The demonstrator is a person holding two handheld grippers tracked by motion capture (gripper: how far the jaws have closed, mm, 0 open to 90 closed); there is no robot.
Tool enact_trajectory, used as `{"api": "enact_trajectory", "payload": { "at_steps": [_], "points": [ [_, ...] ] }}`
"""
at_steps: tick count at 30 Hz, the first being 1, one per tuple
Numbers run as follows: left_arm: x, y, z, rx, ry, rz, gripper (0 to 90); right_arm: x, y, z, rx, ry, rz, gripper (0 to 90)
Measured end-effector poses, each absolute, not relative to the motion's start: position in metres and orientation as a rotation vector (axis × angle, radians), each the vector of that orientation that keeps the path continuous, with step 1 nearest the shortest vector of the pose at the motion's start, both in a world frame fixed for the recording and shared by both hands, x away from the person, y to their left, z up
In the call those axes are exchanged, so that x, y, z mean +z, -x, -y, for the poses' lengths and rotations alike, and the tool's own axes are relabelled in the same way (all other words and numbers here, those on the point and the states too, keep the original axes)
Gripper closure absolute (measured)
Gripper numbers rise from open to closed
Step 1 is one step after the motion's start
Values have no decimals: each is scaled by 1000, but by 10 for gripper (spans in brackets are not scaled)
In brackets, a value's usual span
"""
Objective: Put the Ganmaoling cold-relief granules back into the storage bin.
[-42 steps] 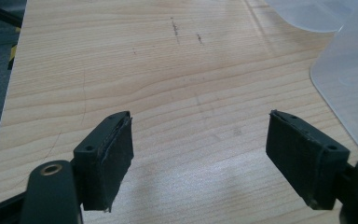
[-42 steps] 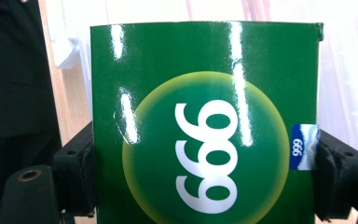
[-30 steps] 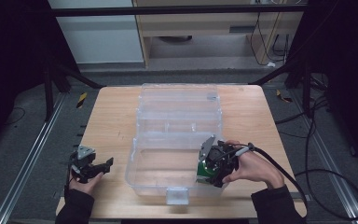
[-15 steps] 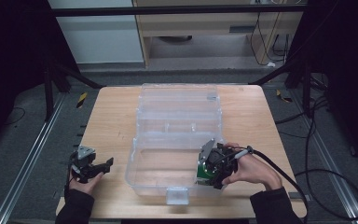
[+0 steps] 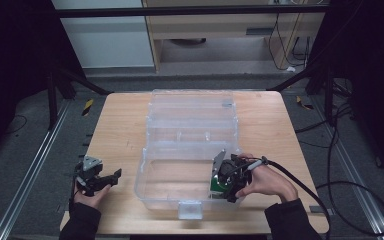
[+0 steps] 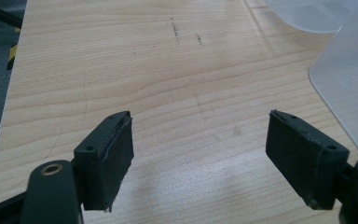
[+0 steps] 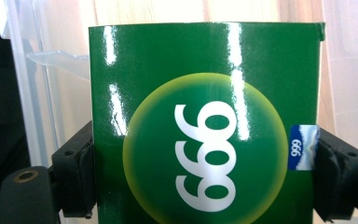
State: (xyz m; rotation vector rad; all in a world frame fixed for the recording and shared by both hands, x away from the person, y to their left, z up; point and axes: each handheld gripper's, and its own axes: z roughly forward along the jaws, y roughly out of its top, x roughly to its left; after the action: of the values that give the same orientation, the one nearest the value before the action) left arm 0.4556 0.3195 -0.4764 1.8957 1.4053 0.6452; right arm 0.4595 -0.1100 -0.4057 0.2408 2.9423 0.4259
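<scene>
Between the black pads of our right gripper [image 7: 200, 163] we hold a green carton [image 7: 205, 121], the jaws pressing its two narrow edges. In the high view this gripper [image 5: 219, 176] sits at the near right corner of the clear plastic storage box [image 5: 190, 150], the carton [image 5: 215, 184] against or just inside its right wall; we cannot tell which.

We judge the main risk to be slip. The carton's face is glossy, with bright glare streaks across it, and the pads catch only thin edges, so a twist of the wrist could let it pivot or drop. Squeezing harder could dent the thin card. The box wall is hard and see-through, easy to misjudge, and a corner of the carton could catch on its rim.

Our left gripper [image 6: 200, 158] rests with jaws spread wide and nothing between them, over bare wooden table [image 6: 168, 70]. Its pads are matte, dark and rubbery.

The carton is flat-faced and rectangular, printed with a yellow-green disc and white numerals. The box is translucent, round-cornered, with a latch tab at its near edge. The tabletop is pale, grained, lightly scuffed.
</scene>
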Motion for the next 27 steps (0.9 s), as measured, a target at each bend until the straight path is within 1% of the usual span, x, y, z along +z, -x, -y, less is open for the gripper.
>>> {"api": "enact_trajectory", "payload": {
  "at_steps": [8,9,15,27],
  "points": [
    [-476,-456,-320,643,-1896,-1405,225,-408,-461,109,385,-249,-2946,133],
    [-477,-456,-320,643,-1896,-1406,225,-407,-461,110,392,-249,-2928,143],
    [-476,-456,-319,645,-1899,-1405,225,-393,-458,117,470,-285,-2896,144],
    [-476,-455,-320,641,-1896,-1405,227,-359,-447,146,657,-404,-2744,98]
  ]
}}
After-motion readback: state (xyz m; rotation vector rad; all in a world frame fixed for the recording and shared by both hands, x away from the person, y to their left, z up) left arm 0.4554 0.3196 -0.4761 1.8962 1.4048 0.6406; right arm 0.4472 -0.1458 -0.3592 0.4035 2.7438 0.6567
